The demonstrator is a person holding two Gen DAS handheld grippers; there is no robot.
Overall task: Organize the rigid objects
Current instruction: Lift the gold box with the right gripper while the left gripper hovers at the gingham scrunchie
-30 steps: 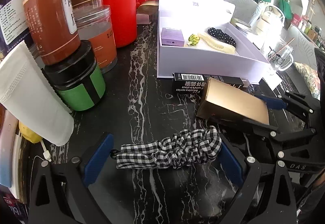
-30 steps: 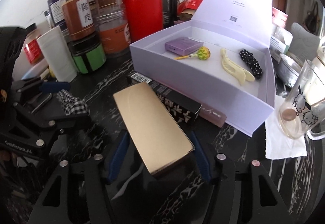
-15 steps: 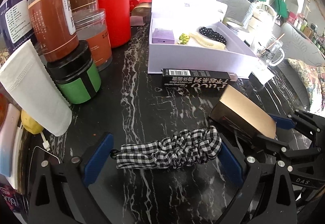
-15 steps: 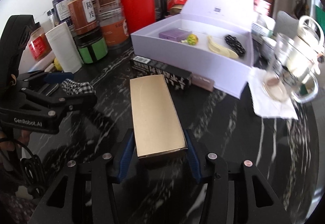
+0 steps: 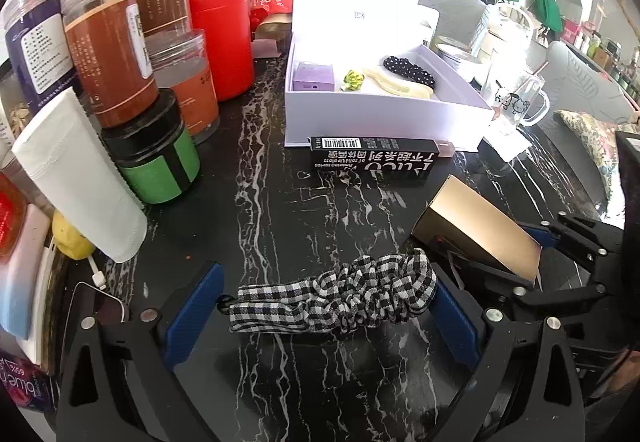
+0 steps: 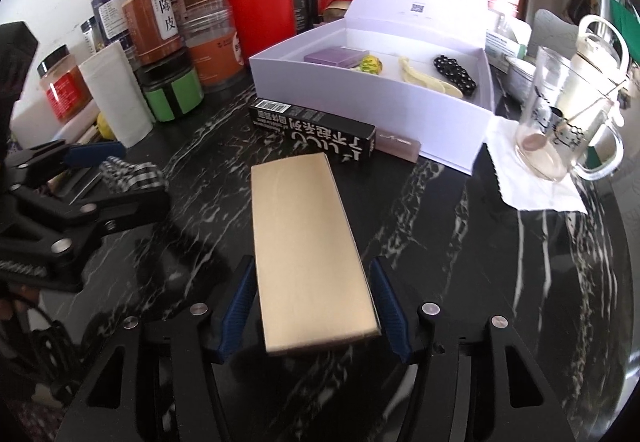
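Right gripper (image 6: pixel 310 306) straddles gold box (image 6: pixel 308 250), pads just off its sides after jaws opened wider; box likely set on bench (image 6: pixel 460 282) short of white tray (image 6: pixel 372 89). Left gripper (image 5: pixel 328 306) spread, checked scrunchie (image 5: pixel 332 300) stretched between fingers, ready for tray.

Left (image 5: pixel 324 282) grips scrunchie (image 5: pixel 360 296) — right (image 6: pixel 310 266) just opened round box (image 6: pixel 304 226).
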